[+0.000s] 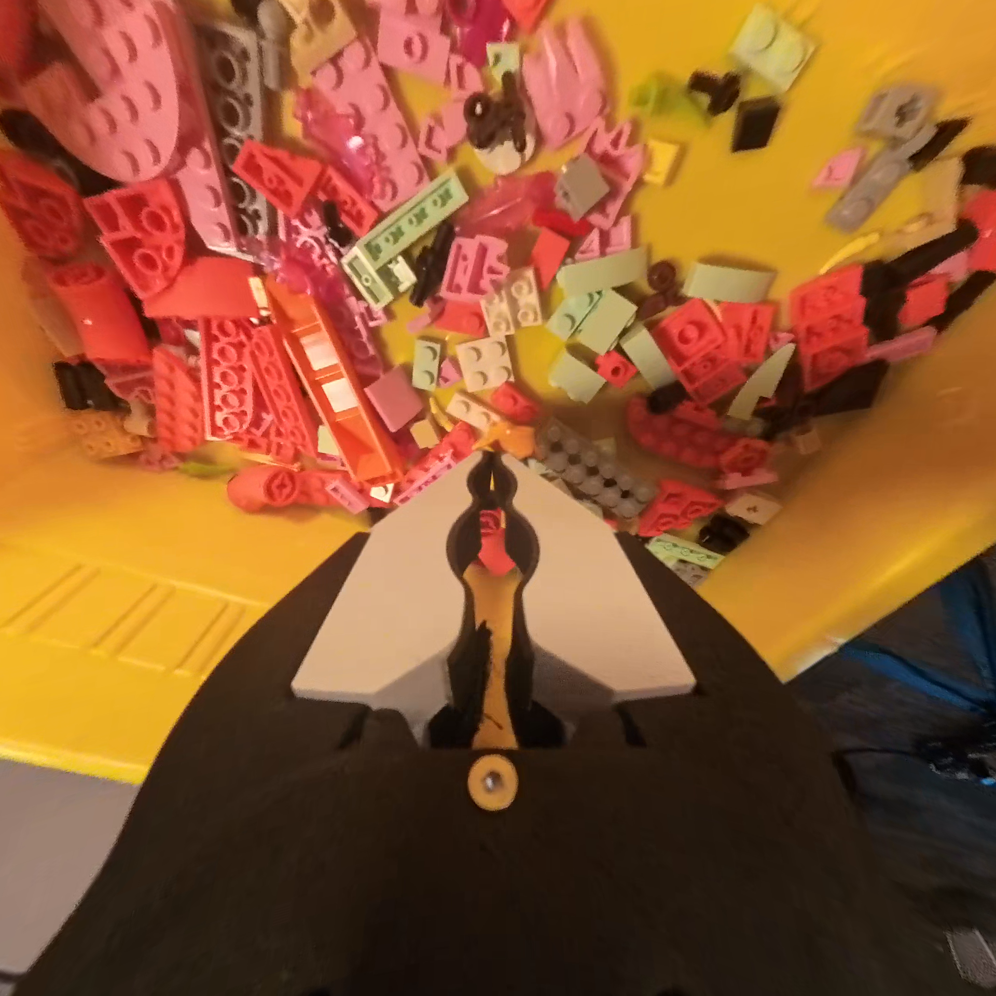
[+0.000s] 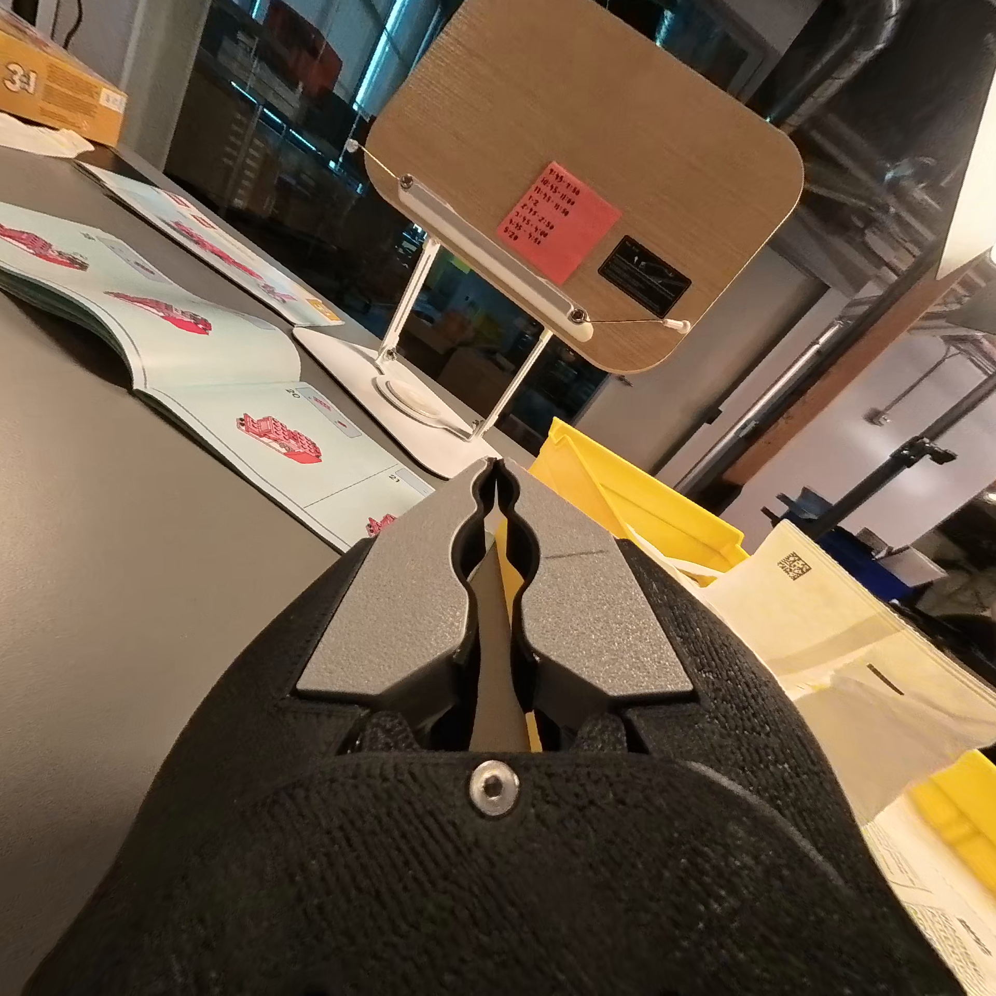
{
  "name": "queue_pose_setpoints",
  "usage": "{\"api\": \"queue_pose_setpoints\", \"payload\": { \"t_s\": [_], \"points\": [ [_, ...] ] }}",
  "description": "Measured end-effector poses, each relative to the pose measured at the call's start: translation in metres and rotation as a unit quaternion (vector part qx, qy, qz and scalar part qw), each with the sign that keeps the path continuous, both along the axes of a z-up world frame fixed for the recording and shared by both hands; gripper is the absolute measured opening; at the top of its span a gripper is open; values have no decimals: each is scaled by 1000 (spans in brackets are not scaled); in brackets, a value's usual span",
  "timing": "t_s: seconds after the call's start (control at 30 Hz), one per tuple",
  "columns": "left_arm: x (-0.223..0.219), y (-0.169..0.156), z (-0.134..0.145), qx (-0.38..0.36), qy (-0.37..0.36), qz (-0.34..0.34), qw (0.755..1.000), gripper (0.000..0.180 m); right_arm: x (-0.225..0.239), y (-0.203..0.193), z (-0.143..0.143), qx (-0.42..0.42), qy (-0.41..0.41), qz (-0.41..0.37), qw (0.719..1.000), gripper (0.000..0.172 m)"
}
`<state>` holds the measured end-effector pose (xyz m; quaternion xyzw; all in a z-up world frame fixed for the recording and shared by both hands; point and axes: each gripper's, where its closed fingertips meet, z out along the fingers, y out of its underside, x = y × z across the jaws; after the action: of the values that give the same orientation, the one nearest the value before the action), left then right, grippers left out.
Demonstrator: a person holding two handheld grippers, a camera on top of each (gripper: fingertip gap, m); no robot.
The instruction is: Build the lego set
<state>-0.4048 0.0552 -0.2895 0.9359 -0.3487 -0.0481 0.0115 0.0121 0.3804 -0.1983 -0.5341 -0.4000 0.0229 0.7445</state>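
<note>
Bricks (image 1: 485,302) heaped in yellow bin (image 1: 135,539), left gripper (image 1: 489,455) closed among them

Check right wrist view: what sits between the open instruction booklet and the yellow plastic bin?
The white flat base of the wooden-board stand lies between the open instruction booklet and the yellow plastic bin, on the grey table.

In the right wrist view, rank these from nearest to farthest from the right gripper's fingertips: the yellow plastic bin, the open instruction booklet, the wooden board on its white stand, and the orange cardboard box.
From the right gripper:
1. Yellow plastic bin, just right of the fingertips.
2. Open instruction booklet, on the grey table to the left.
3. Wooden board on its white stand, ahead and above.
4. Orange cardboard box, far upper left.
</note>
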Motion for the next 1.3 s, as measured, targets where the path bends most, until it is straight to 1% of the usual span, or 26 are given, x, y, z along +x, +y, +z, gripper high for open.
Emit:
{"api": "queue_pose_setpoints", "payload": {
  "t_s": [0.03,0.07,0.1,0.13,0.17,0.2,0.27,0.33,0.43,0.5,0.57,0.6,0.67,0.73,0.8,0.83,0.9,0.97,1.03,1.07,1.13,1.2,1.3],
  "points": [
    [2,-4,-3,-16,-6,0,1000,0,0,0,0,1,-1,0,1000,0],
    [9,-12,-5,-42,-31,0,999,0,-1,0,-1,1,-3,0,1000,0],
    [24,-23,-3,-77,-81,-3,994,0,-1,-1,-1,2,-5,1,1000,0],
    [41,-34,4,-119,-143,-7,983,0,-1,-1,-1,3,-7,2,1000,0],
    [50,-37,10,-135,-180,-5,974,0,-2,-2,-1,4,-7,3,1000,0],
    [46,-26,12,-108,-178,5,978,0,-2,-2,-1,5,-8,5,1000,0],
    [22,10,15,-10,-128,28,991,0,-3,-3,-1,5,-10,6,1000,0],
    [1,41,20,71,-83,47,993,0,-3,-3,-2,6,-12,6,1000,0],
    [-21,64,17,125,0,38,991,0,-3,-3,-2,6,-14,5,1000,0],
    [-26,64,9,114,36,23,993,0,-3,-3,-2,6,-15,6,1000,0],
    [-25,65,6,108,48,11,993,0,-3,-3,-2,6,-15,7,1000,0],
    [-22,63,6,103,40,10,994,0,-4,-3,-2,6,-15,7,1000,0],
    [-9,56,6,84,-1,13,996,0,-4,-4,-2,7,-14,8,1000,0],
    [11,37,4,33,-68,9,997,0,-4,-4,-2,6,-15,9,1000,0],
    [31,21,7,-13,-132,4,991,0,-4,-4,-2,6,-14,10,1000,0],
    [36,28,10,8,-150,2,989,0,-4,-4,-2,6,-14,11,1000,0],
    [38,61,22,105,-163,0,981,0,-4,-4,-2,5,-15,12,1000,0],
    [38,91,35,182,-167,-3,969,0,-5,-4,-3,5,-17,11,1000,0],
    [41,110,37,209,-165,-6,964,0,-5,-4,-3,5,-19,10,1000,0],
    [38,120,35,221,-147,-2,964,1,-5,-3,-4,5,-20,9,1000,0],
    [19,139,30,251,-85,22,964,0,-5,-3,-4,5,-21,8,1000,0],
    [-3,149,25,258,-32,58,964,0,-5,-3,-4,5,-22,7,1000,0],
    [-29,151,21,248,-1,106,963,0,-5,-3,-4,5,-23,7,1000,0]
  ]
}}
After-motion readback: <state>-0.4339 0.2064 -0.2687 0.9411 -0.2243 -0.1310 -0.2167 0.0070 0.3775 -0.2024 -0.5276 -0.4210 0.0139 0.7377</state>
